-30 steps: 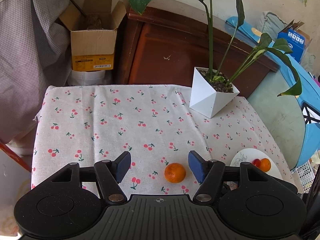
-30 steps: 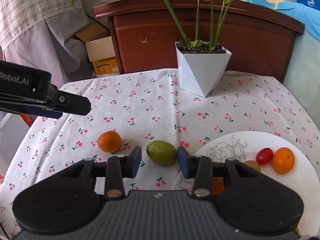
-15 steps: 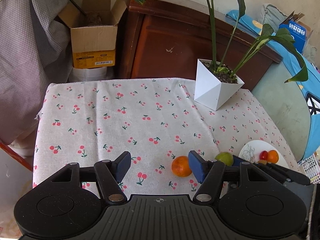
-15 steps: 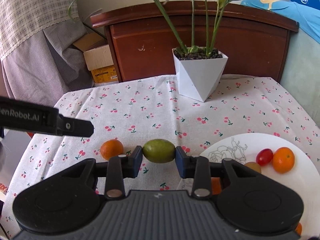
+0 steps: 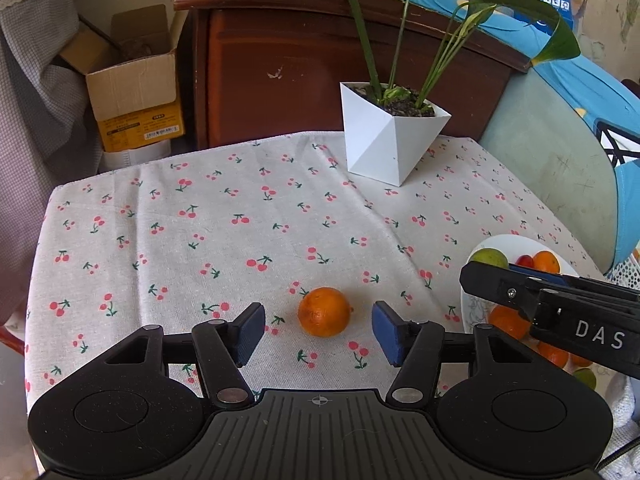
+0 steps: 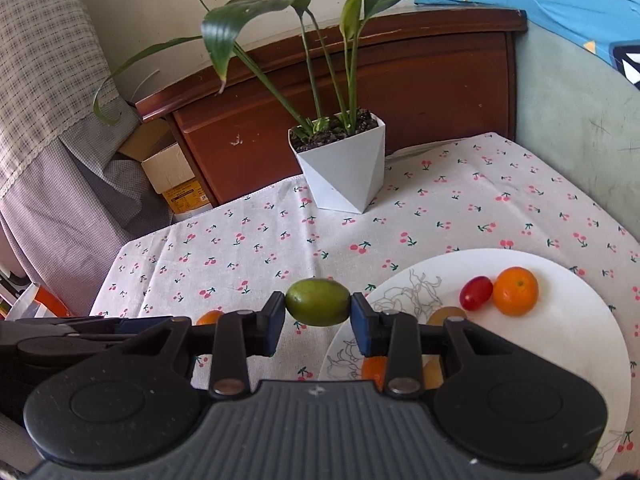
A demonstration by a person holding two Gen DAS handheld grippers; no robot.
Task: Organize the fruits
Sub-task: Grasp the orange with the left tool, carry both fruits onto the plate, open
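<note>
An orange [image 5: 324, 311] lies on the cherry-print cloth, between the blue pads of my open left gripper [image 5: 318, 332] without touching them. My right gripper [image 6: 319, 322] is shut on a green fruit [image 6: 318, 307] and holds it above the cloth beside the white plate's [image 6: 560, 344] left rim. On the plate lie an orange [image 6: 515, 290], a red cherry tomato [image 6: 475, 292] and more fruit partly hidden behind the gripper. In the left wrist view the right gripper's body [image 5: 560, 312] crosses over the plate [image 5: 476, 304], with the green fruit [image 5: 489, 258] at its tip.
A white angular pot with a tall green plant [image 5: 390, 136] stands at the table's back right. A wooden headboard [image 5: 304, 68] and a cardboard box [image 5: 136, 92] stand behind the table. A blue cushion [image 5: 580, 92] is at the right.
My right gripper closed on the green fruit, lifted it and carried it right toward the plate. My left gripper moved closer, so the orange sits centred between its pads.
</note>
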